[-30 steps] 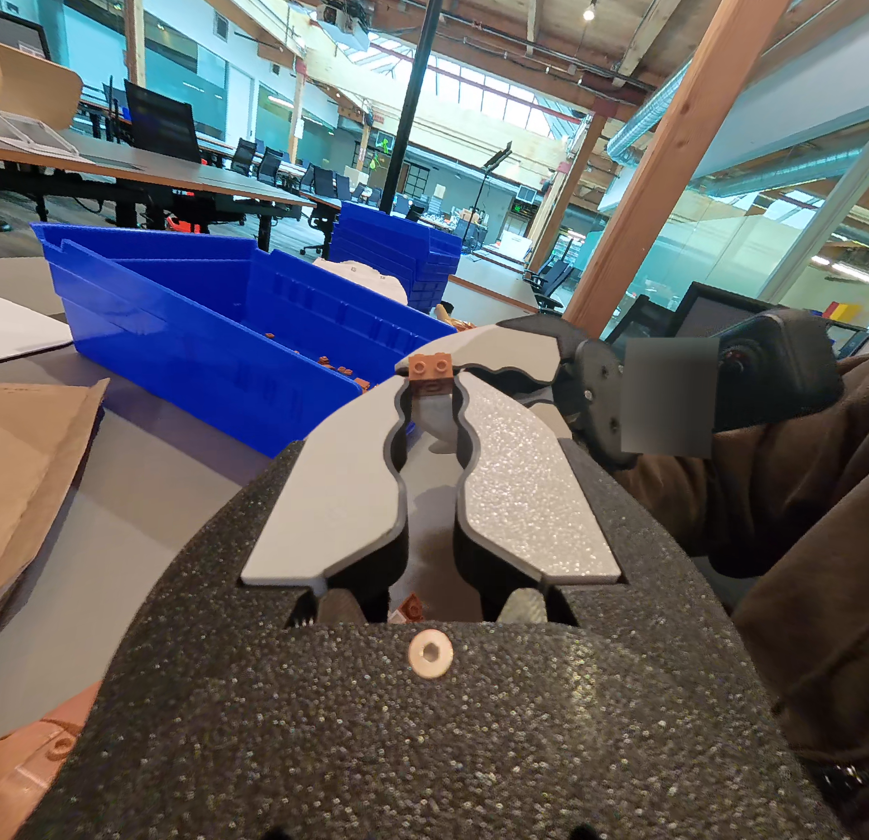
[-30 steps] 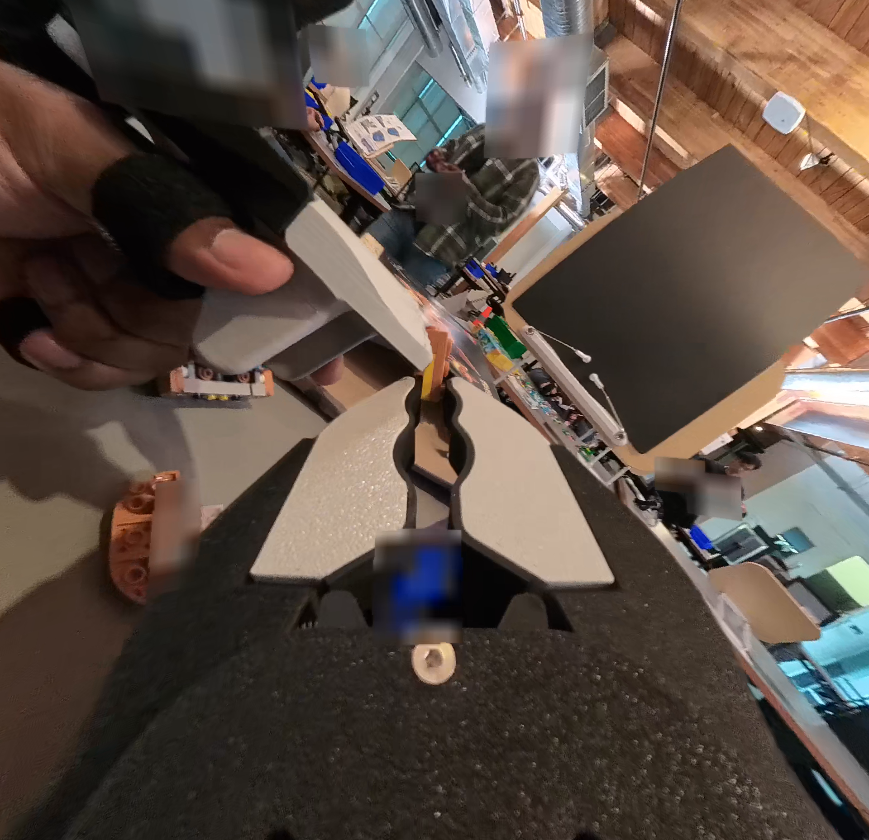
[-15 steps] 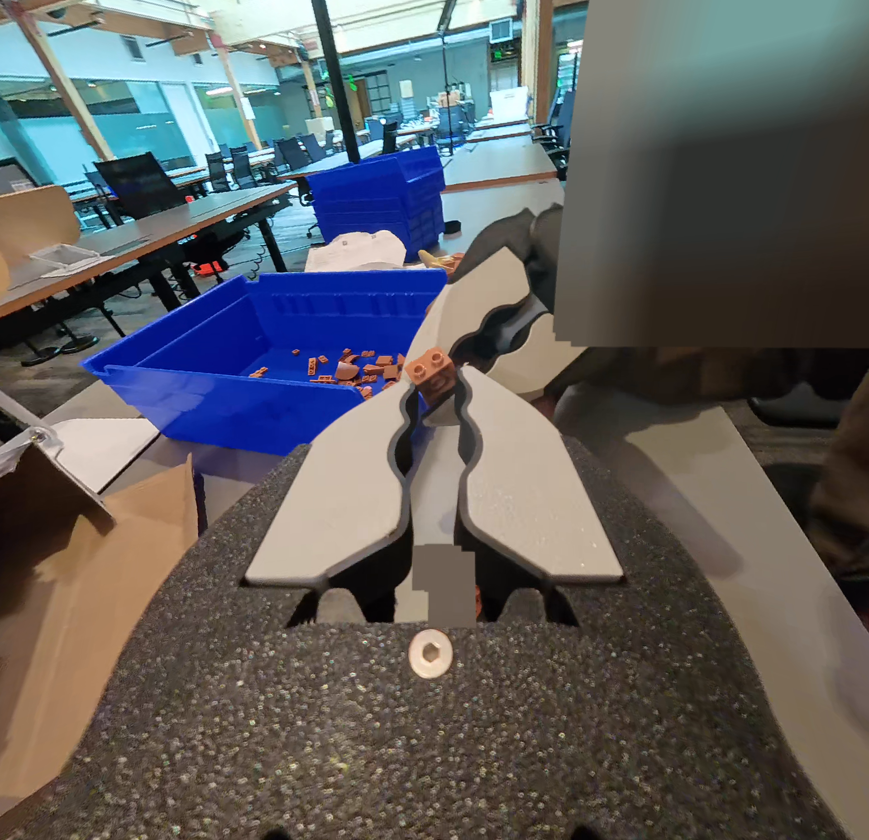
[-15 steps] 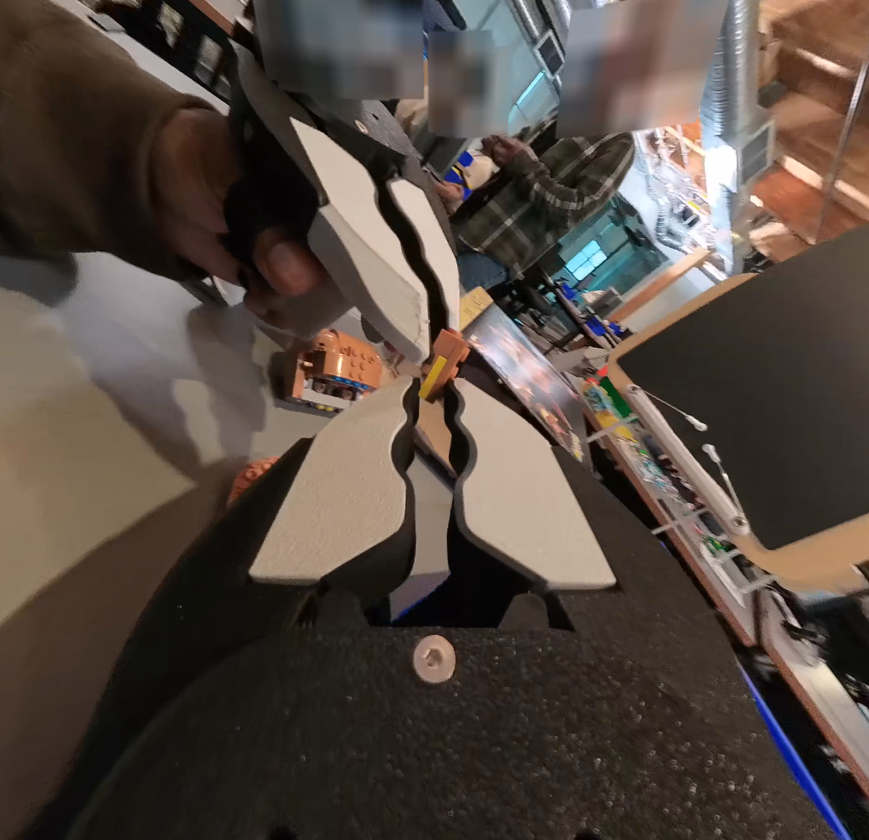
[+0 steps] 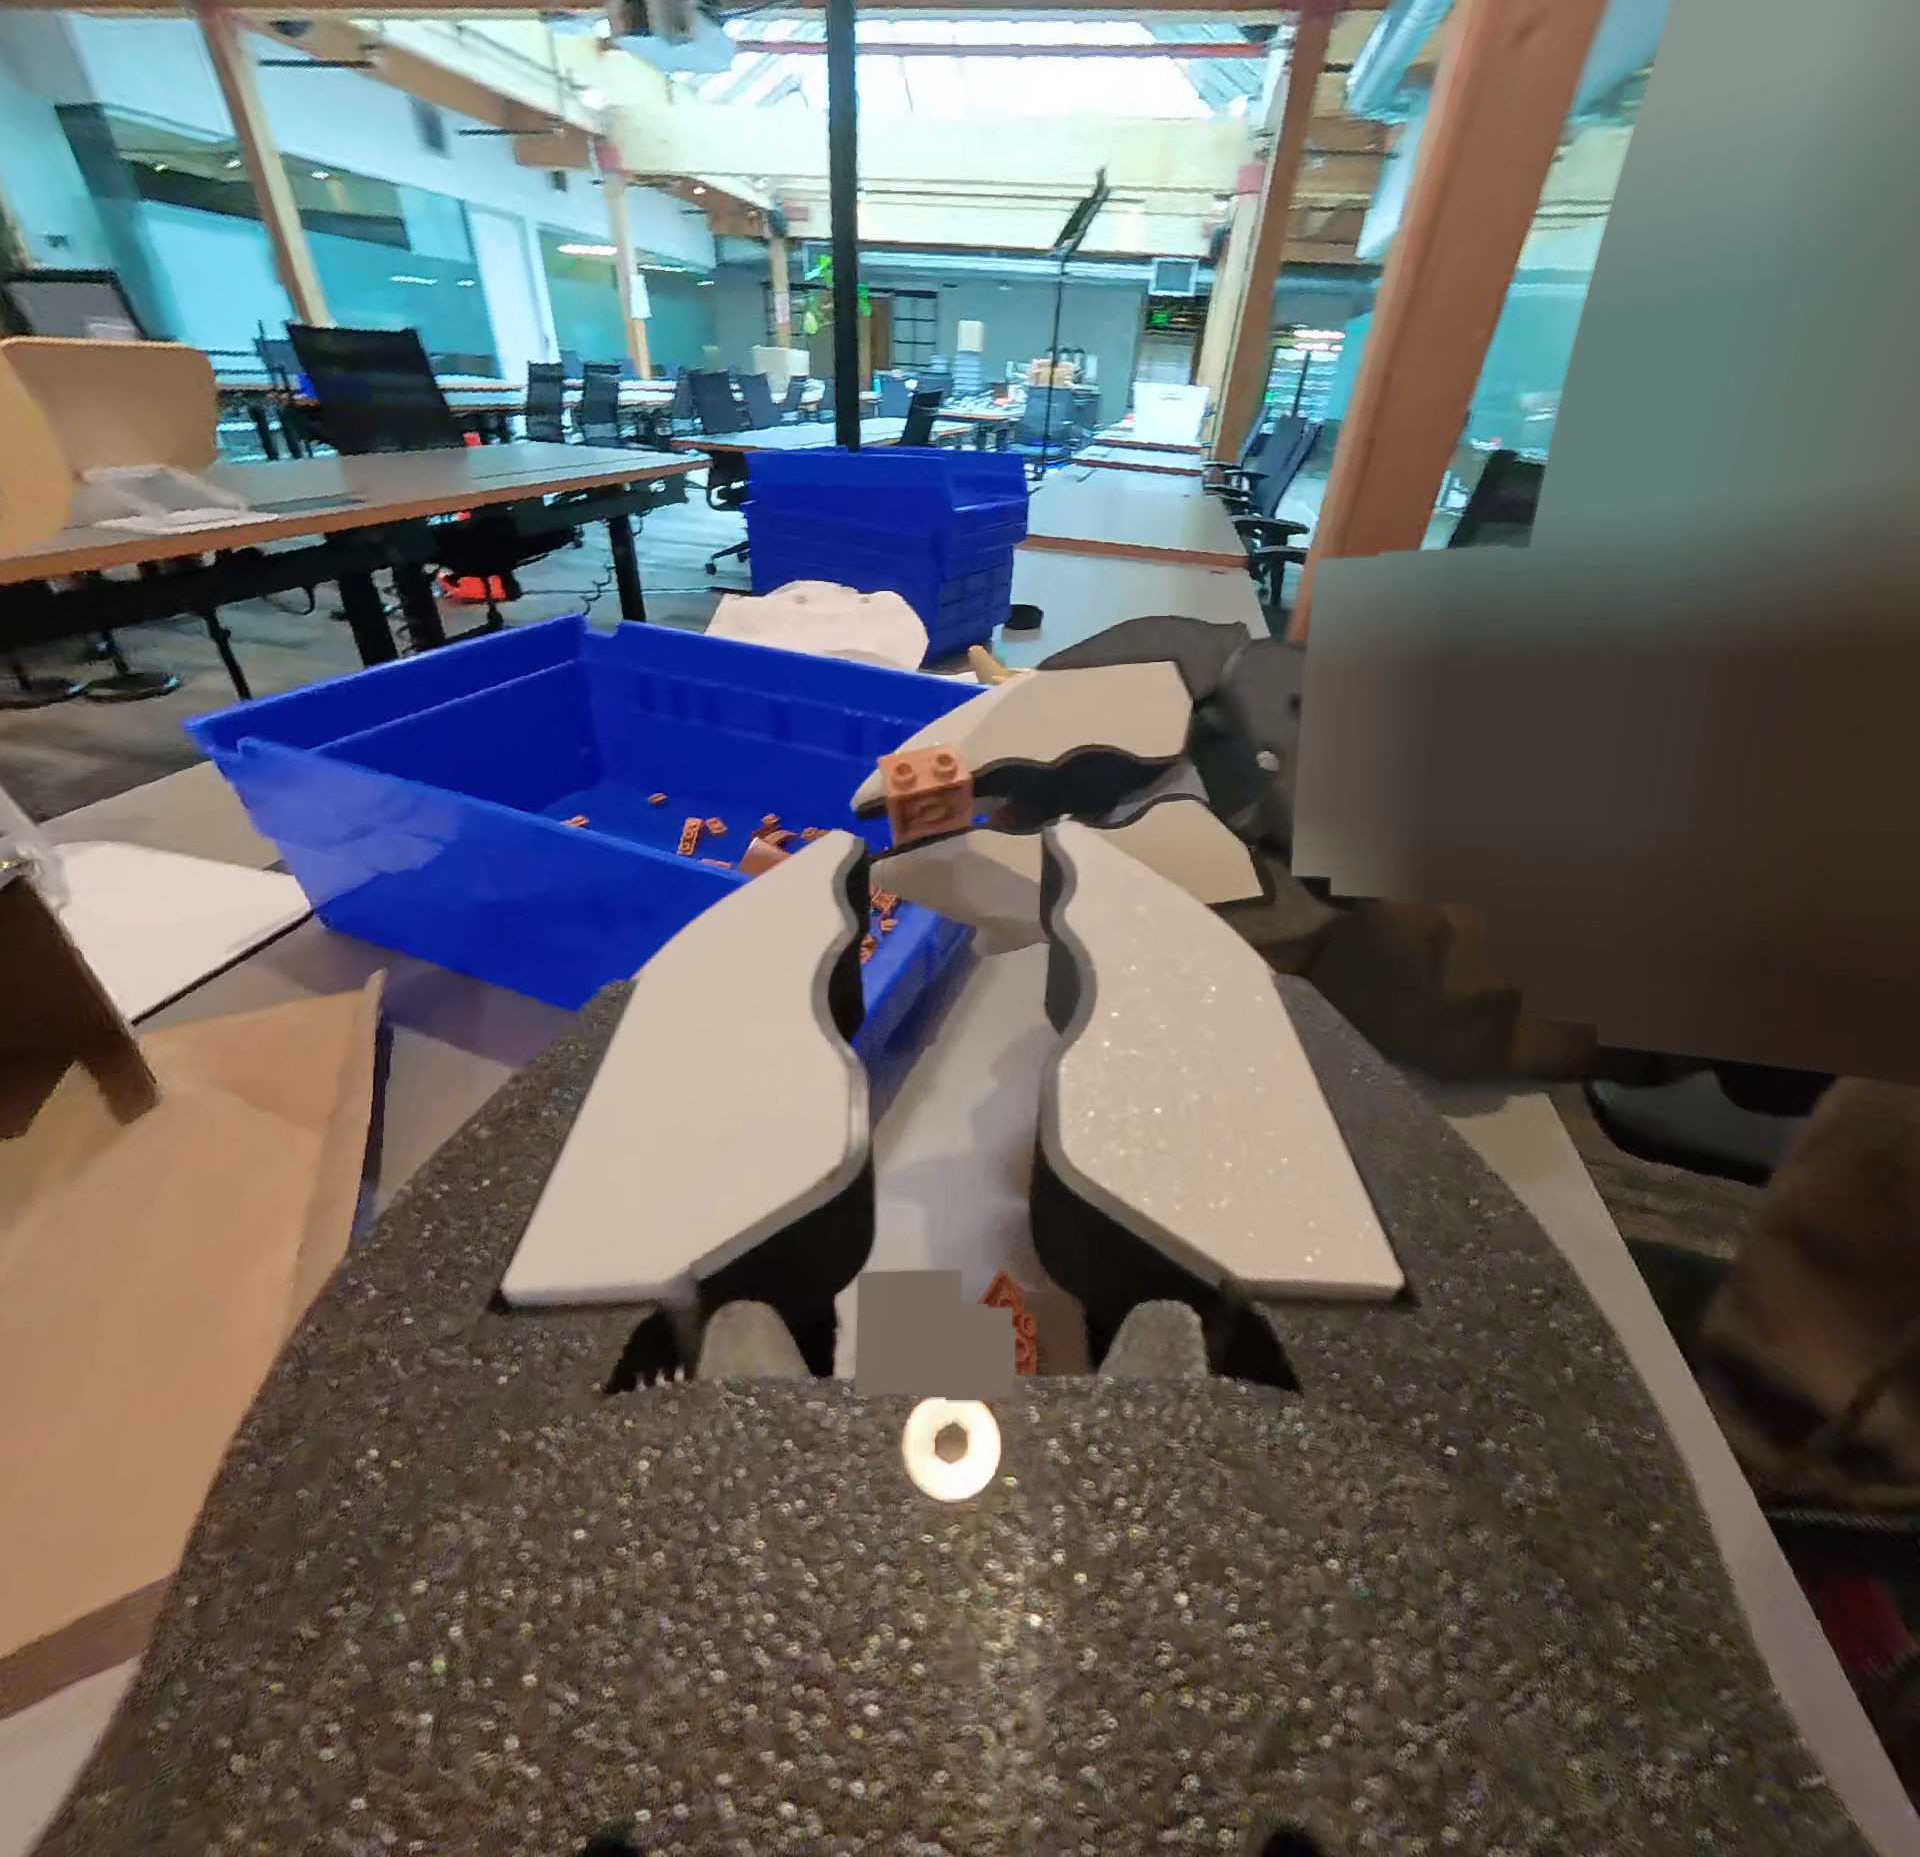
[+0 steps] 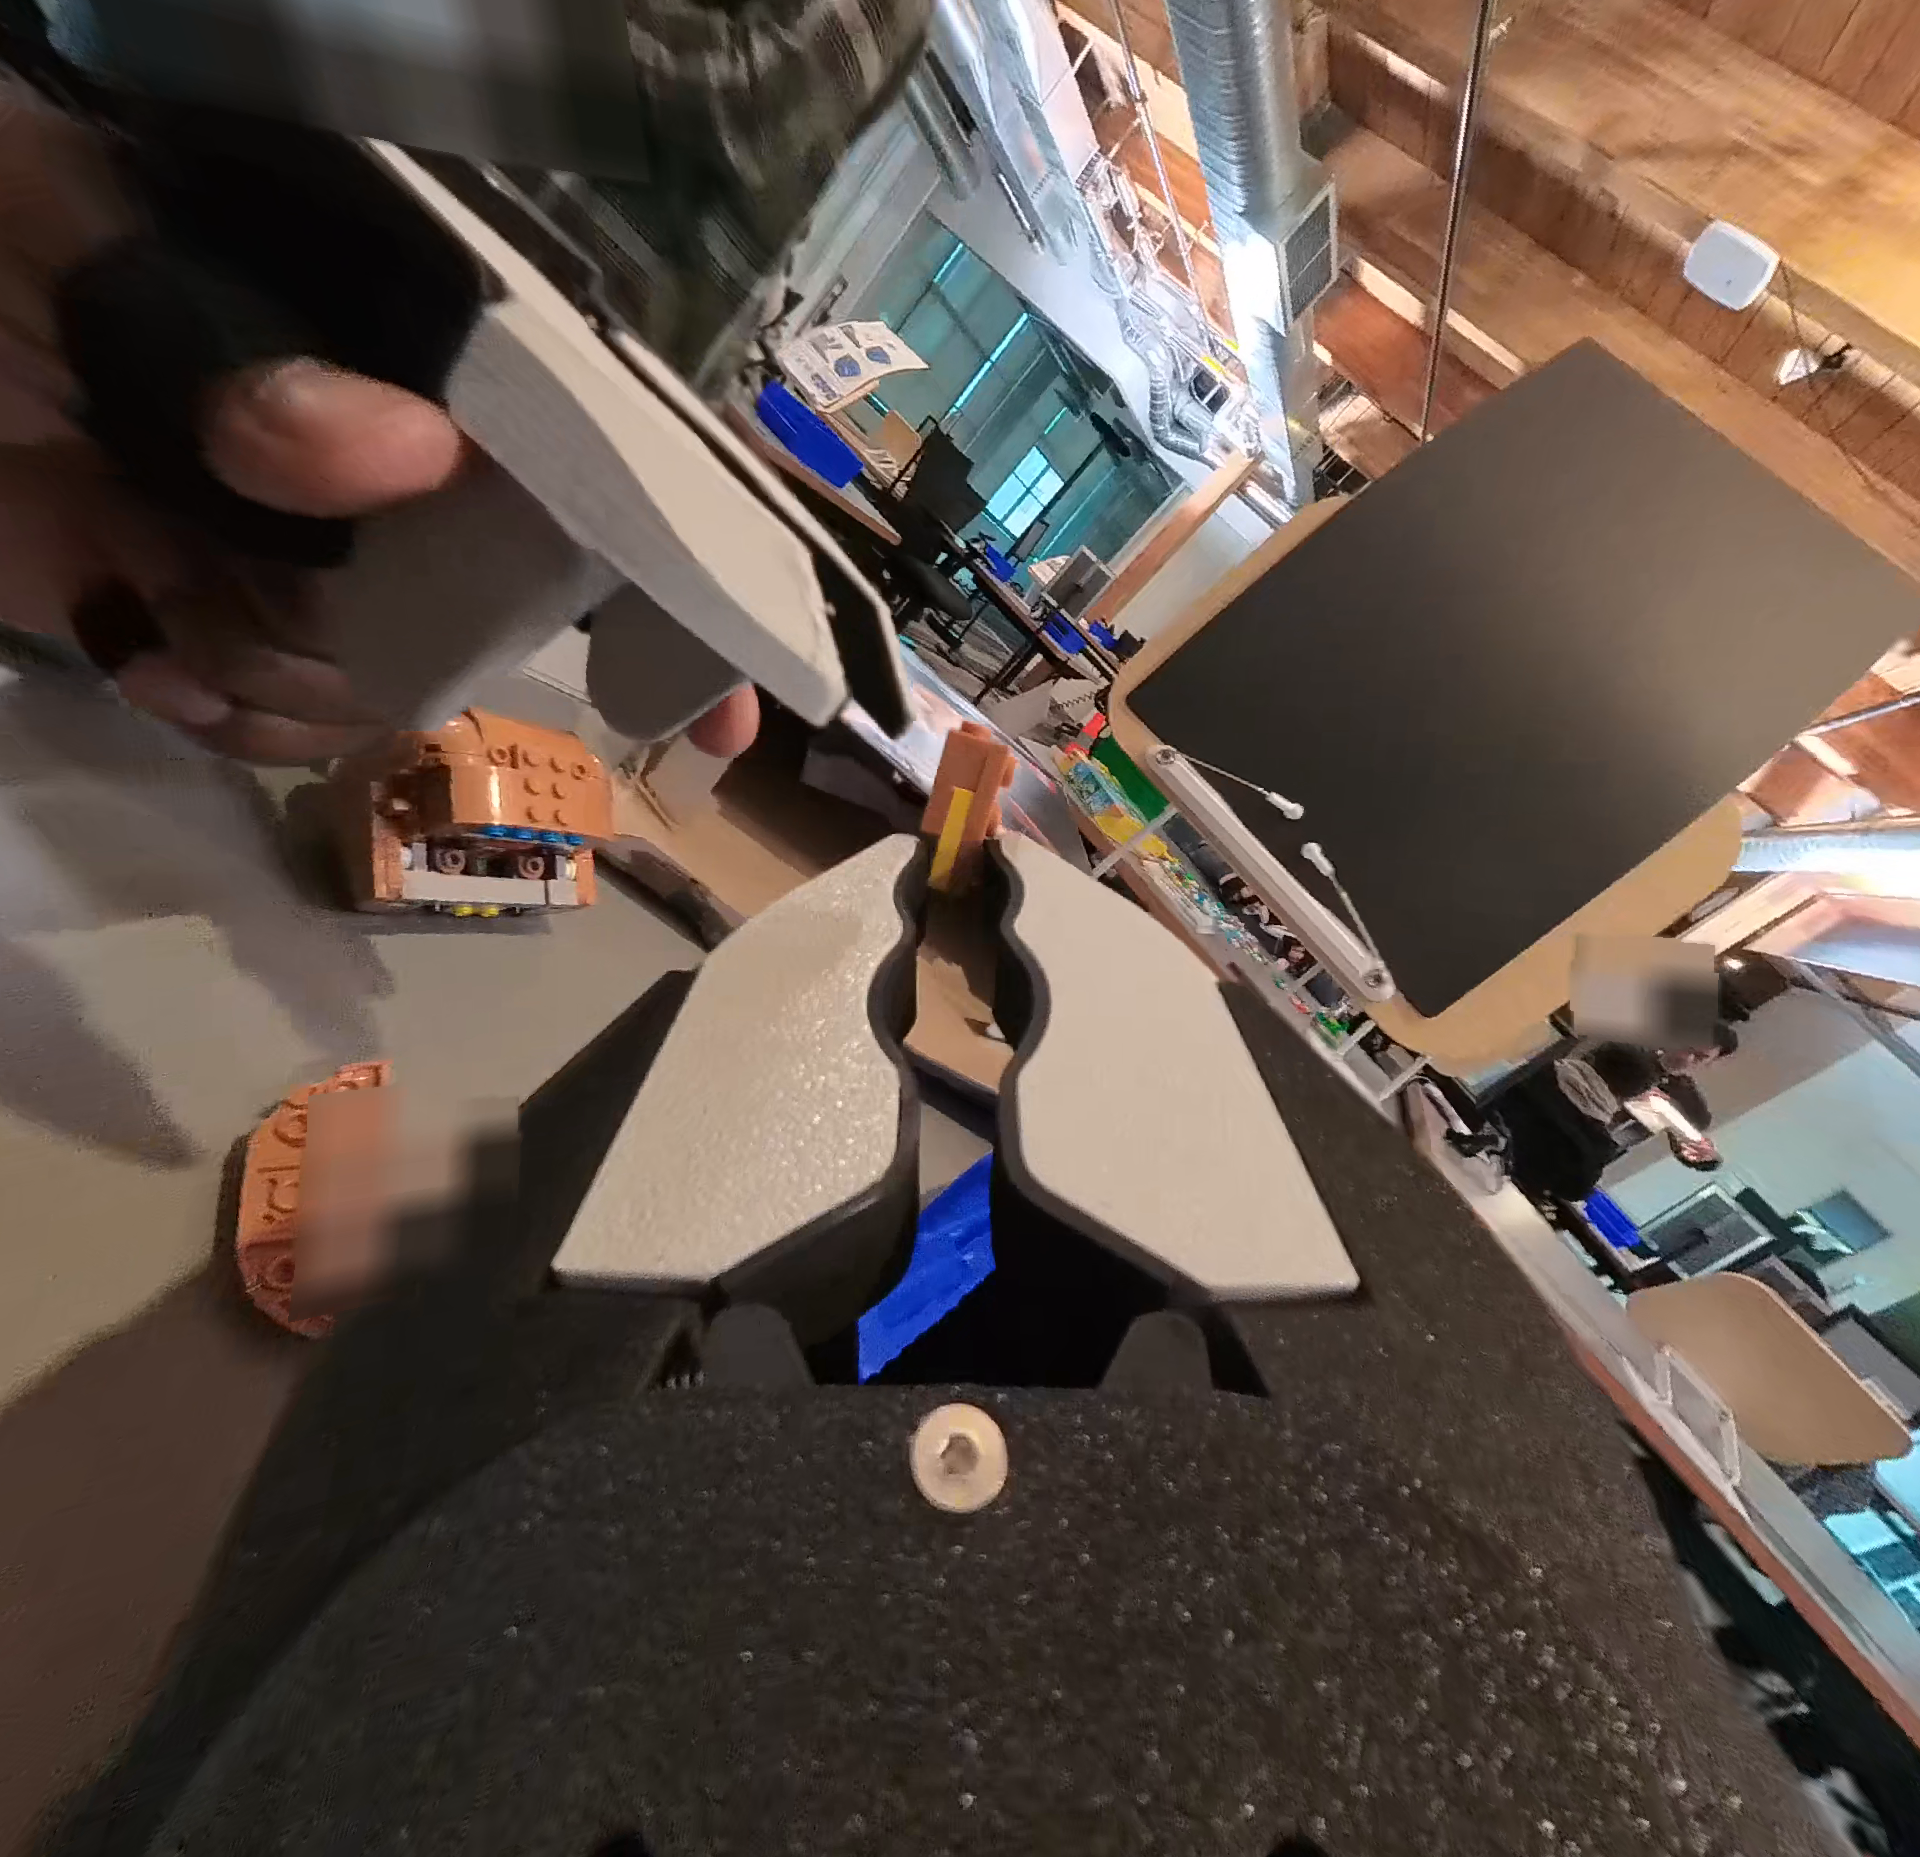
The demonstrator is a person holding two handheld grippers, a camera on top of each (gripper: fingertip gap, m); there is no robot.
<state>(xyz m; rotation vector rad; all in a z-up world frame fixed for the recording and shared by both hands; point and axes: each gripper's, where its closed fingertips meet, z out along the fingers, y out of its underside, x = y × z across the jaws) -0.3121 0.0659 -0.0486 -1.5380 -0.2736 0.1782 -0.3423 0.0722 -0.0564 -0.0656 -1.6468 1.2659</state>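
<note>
Your table carried a blue bin on the left, with small brown bricks scattered on its floor, and a stack of bins stood far behind it. Cardboard lay near, left of your left gripper, whose jaws stood apart and empty, just short of the brick. Your right gripper was clenched on a small brown brick at its tips, a yellow piece showing along the brick's side in the right wrist view. Your hand on the left tool showed close by. On the table beyond sat a brown model, and a second brown piece lay nearer, partly blurred.
</note>
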